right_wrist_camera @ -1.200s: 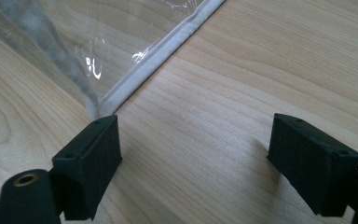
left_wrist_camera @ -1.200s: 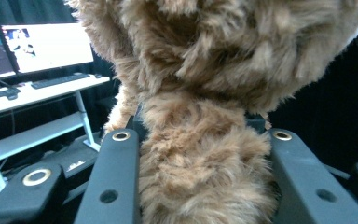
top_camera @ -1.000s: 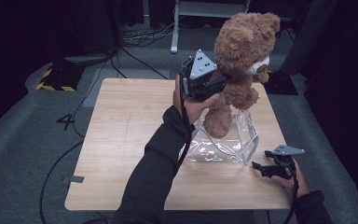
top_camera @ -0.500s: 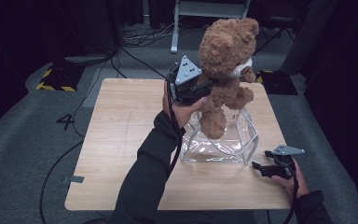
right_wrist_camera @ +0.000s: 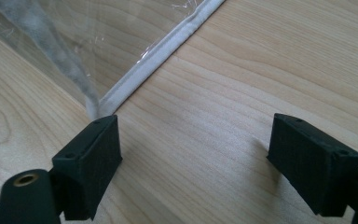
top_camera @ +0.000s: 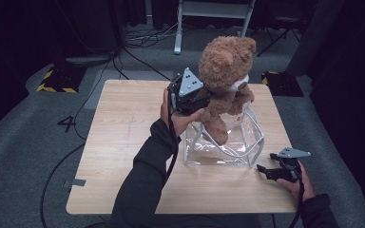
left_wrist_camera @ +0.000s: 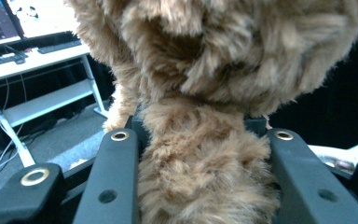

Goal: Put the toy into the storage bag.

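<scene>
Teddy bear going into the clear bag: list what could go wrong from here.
1. The bear is wide against the bag mouth; a leg may catch the rim and fold the soft wall.
2. The right hand-held gripper stands open beside the bag, not holding it, so the bag may slide on the table.

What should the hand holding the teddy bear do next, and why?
Probably lower it straight down a little further. The left gripper is clamped on the teddy bear, whose foot hangs just inside the clear bag while its body is above the rim. The right gripper rests open on the table by the bag's corner.
</scene>
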A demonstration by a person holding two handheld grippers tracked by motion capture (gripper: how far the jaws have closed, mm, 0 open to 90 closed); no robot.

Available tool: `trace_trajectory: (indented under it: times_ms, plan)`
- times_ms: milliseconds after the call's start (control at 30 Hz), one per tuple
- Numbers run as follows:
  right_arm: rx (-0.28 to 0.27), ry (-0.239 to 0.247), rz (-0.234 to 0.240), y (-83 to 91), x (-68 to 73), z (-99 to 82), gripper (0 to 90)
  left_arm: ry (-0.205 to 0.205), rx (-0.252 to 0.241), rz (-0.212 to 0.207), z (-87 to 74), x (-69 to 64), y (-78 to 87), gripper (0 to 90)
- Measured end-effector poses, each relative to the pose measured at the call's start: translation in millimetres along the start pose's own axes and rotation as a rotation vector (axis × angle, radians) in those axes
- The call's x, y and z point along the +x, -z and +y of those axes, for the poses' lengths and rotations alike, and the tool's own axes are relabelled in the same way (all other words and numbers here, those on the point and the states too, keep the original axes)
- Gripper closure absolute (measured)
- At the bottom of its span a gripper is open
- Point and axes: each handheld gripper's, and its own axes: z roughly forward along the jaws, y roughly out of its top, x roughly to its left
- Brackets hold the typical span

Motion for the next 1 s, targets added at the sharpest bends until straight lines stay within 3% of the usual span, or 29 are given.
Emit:
trace_trajectory:
  times_ms: [100,300,367,433,467,533,633,800,1000]
  plan:
    - [0.0,0.0,0.0,0.0,0.0,0.0,16.6,0.01,0.0,-0.013,-3.8,1.0,0.4,62.5]
    - [0.0,-0.001,-0.001,0.0,0.1,0.0,16.6,-0.038,0.04,-0.047,-7.8,-6.7,-1.0,62.3]
    - [0.0,-0.001,-0.001,0.0,0.1,0.0,16.6,-0.079,0.101,-0.031,-7.9,-11.7,-5.1,62.1]
    - [0.0,0.0,-0.001,0.0,0.1,0.0,16.6,-0.091,0.129,-0.031,-8.5,-12.7,-7.8,61.7]
    - [0.0,0.0,-0.001,0.0,0.1,0.0,16.6,-0.103,0.169,-0.04,-11.9,-14.4,-14.2,61.4]
    - [-0.001,0.0,-0.001,0.0,0.1,0.0,16.6,-0.095,0.199,-0.069,-16.3,-15.0,-21.2,60.8]
    - [0.0,0.0,-0.001,0.0,0.1,0.0,16.6,-0.102,0.223,-0.063,-19.4,-16.5,-27.3,60.1]
    - [0.0,0.0,-0.001,0.0,0.1,0.0,16.6,-0.052,0.271,-0.093,-21.9,-11.1,-39.4,57.9]
    - [0.0,0.0,-0.001,0.0,0.1,0.0,16.6,-0.069,0.341,-0.09,-20.6,-12.5,-51.2,56.7]
